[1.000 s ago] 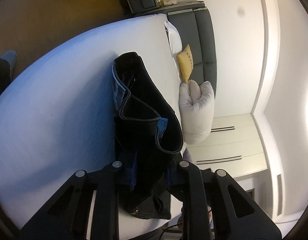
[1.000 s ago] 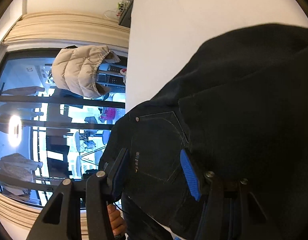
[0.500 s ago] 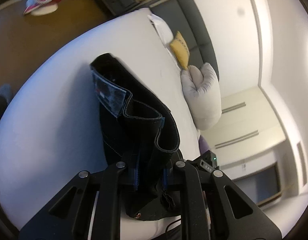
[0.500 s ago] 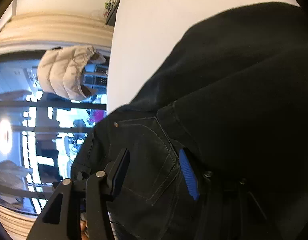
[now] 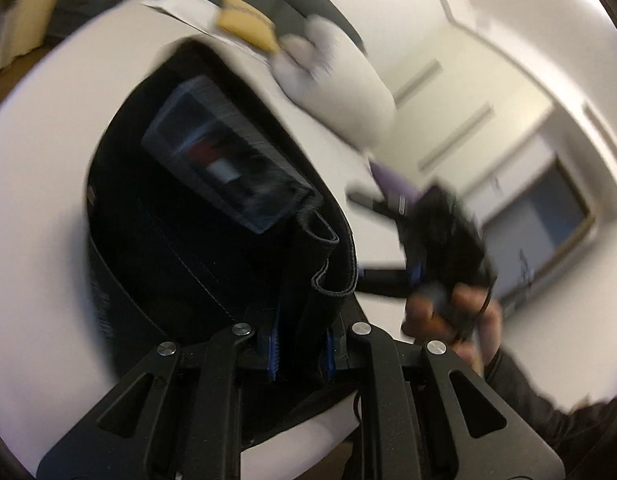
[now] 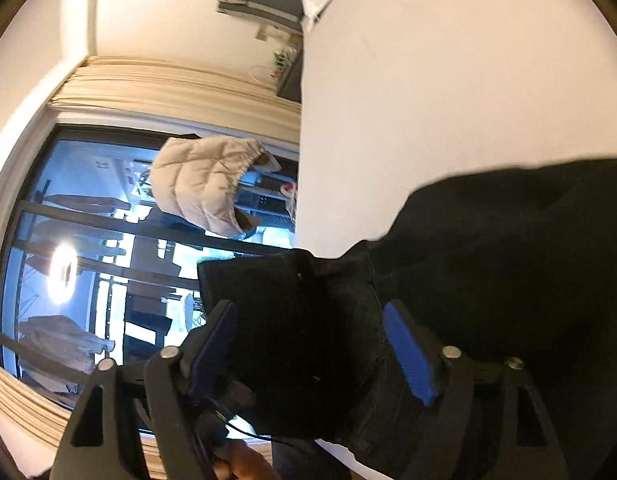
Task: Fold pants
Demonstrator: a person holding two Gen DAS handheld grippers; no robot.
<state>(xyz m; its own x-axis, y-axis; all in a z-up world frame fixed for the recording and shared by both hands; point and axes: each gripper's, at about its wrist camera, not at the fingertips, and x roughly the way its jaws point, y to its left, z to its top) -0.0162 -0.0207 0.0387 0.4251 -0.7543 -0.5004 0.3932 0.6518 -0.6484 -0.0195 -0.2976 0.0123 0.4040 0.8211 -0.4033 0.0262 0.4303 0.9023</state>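
My left tongs (image 5: 300,350) clamp the pants (image 5: 212,240), but my right tongs (image 6: 312,348) have just been opening with cloth loose between them, so that end may flop and spoil the fold.

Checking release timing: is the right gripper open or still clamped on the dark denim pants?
Open. Right gripper jaws have just been opening; its blue pads stand clear of the dark denim pants between them.

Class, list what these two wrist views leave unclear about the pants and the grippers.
- Left wrist view: pants label unreadable, motion blur.
- Left wrist view: right gripper smeared; jaws unclear.
- Right wrist view: pants' lower part cut off by the frame edge and gripper body.
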